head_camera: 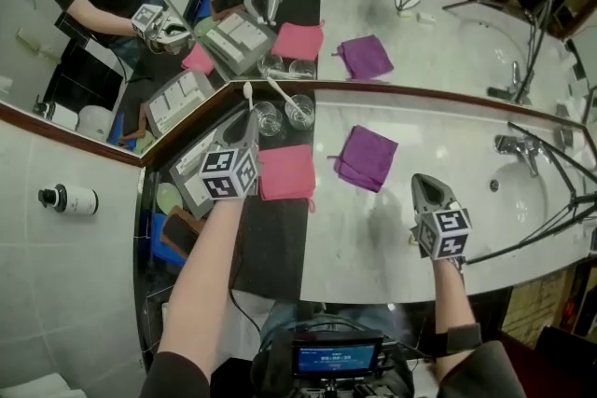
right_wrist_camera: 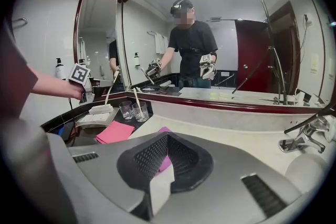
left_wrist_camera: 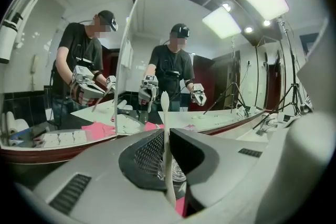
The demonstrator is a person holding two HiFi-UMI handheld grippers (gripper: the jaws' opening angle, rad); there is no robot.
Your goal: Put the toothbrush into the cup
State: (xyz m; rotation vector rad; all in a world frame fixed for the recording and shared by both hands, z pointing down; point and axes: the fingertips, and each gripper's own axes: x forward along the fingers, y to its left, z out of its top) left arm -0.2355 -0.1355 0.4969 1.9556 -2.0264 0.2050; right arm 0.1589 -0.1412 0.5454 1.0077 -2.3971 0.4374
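Toothbrush (left_wrist_camera: pixel 165 128): long axis upright, clenched in the left tool (head_camera: pixel 250 121). The empty cup (head_camera: pixel 268 118), 1 of 2 on the desk (head_camera: pixel 373 242), stands just beyond its tips. Right tool (head_camera: pixel 424 185): clenched, well apart.

There are two tools, the left tool (head_camera: pixel 252 121) and the right tool (head_camera: pixel 423 182). Two glass cups stand on the counter (head_camera: pixel 392 238): the left cup (head_camera: pixel 269 117) and the right cup (head_camera: pixel 300 111). Toothbrushes number two: the first toothbrush (head_camera: pixel 247 96) at the left tool, the second toothbrush (head_camera: pixel 280 92) in the right cup. Cloths number two, one pink cloth (head_camera: pixel 286 171) and one purple cloth (head_camera: pixel 366 157). One mirror (head_camera: pixel 448 33), one faucet (head_camera: pixel 514 147), one sink (head_camera: pixel 527 198) and one wall bottle (head_camera: pixel 71 199) show.
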